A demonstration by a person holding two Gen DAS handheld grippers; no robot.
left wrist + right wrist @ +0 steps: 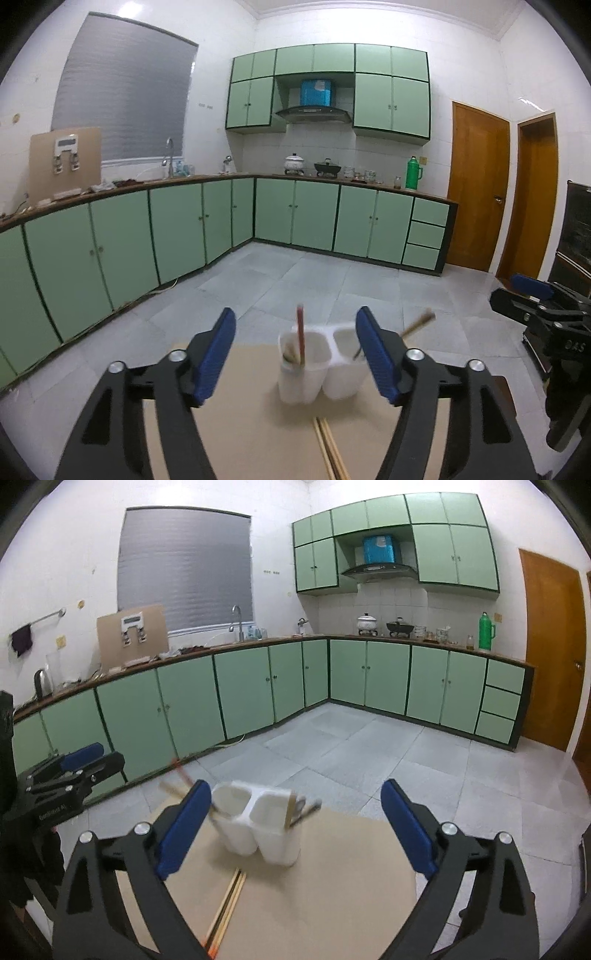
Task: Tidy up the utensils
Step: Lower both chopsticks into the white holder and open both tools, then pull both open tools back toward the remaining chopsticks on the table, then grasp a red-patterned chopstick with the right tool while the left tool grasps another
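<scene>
Two blue-padded grippers, left (295,354) & right (295,827), are hovering w/ jaws wide, empty, framing the white two-compartment plastic holder (317,373) since pale wooden chopsticks (328,448) are lying loose on the tan table (251,424) just before it, prob. next pickup.

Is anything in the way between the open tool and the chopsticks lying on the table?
Nothing visible is. The loose chopsticks lie flat on the tan table, in front of the white holder. The right tool is open above them, with only bare tabletop between.
</scene>
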